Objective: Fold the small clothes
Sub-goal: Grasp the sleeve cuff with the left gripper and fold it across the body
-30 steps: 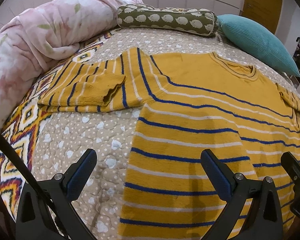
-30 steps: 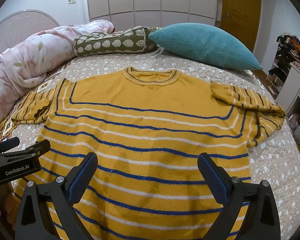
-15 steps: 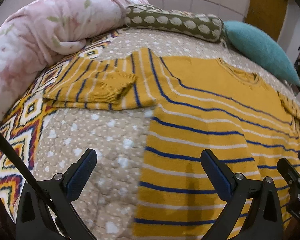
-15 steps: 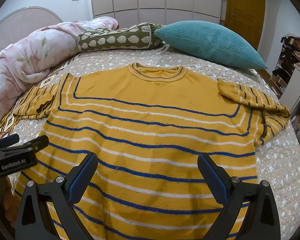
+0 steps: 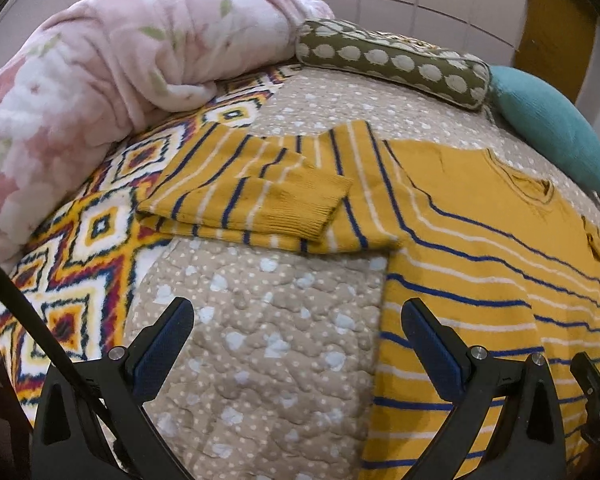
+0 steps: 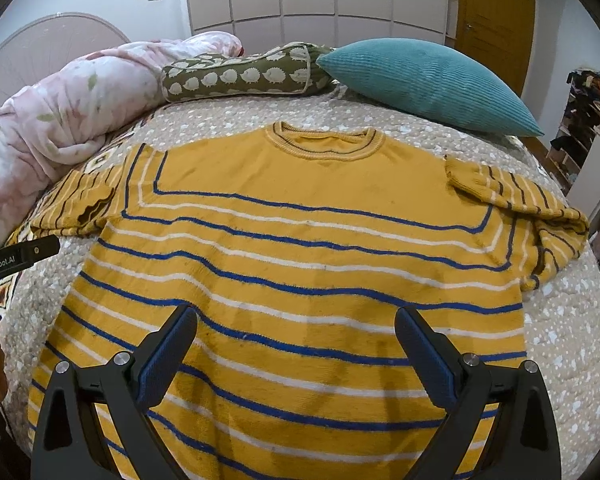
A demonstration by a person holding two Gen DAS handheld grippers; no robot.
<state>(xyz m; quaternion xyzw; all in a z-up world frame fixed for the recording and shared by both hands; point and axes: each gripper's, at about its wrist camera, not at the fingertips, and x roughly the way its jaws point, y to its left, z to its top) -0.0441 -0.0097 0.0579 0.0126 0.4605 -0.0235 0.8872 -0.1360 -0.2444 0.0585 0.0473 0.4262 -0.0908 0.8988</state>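
Now, striped yellow sweater [image 6: 300, 248] flat on bed [image 5: 268, 344], left gripper [image 5: 296, 344] fingers apart, right gripper [image 6: 296, 344] fingers apart, both empty.

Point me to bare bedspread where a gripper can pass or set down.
Free: dotted bedspread between the sweater body's left edge and the patterned blanket, below the folded left sleeve; also the strip right of the sweater. Crowded: the head of the bed, with pink duvet, bolster, teal pillow.
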